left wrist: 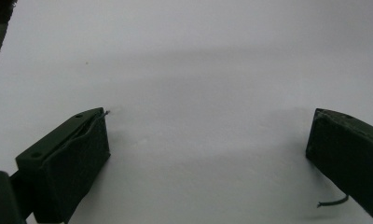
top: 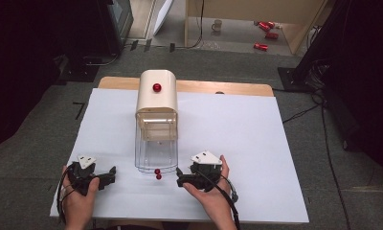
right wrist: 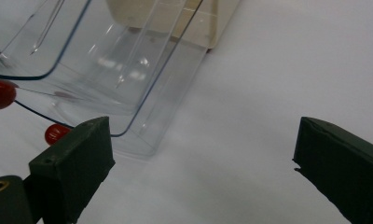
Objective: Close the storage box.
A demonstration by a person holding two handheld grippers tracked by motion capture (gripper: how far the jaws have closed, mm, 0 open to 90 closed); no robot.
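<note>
The right gripper point(top: 179, 177) rests low on the white tabletop point(top: 237, 143), held in the person's right hand point(top: 213, 191), with its jaws spread wide and nothing between them; in the right gripper view point(right wrist: 203, 154) bare white surface lies in the gap. Just ahead of its left jaw in that view sits the rounded front of a clear plastic drawer point(right wrist: 105, 70), pulled out of a cream cabinet point(right wrist: 175, 18) that stands farther ahead. Two small red knobs point(right wrist: 56, 133) show at the drawer's front edge, one just beyond the left jaw's tip and another at the view's left border. From the high view the drawer point(top: 156, 151) stretches toward the person from the cabinet point(top: 157, 98), whose top carries a red knob point(top: 157, 87); the two drawer knobs point(top: 157, 174) lie just to the left of the right gripper's tips, close but apart from them.

The left gripper point(top: 112, 173) lies on the tabletop on the far side of the drawer from the right one, held in the left hand point(top: 79, 196), its tips pointing toward the drawer front and well short of it. Its jaws are also spread wide and empty, and the left gripper view point(left wrist: 208, 135) shows plain white tabletop point(left wrist: 198, 70) between and beyond them.

Beyond the cabinet, past the tabletop's far edge, a mug point(top: 217, 25) and some red cans point(top: 266, 33) lie on the floor point(top: 228, 57).
</note>
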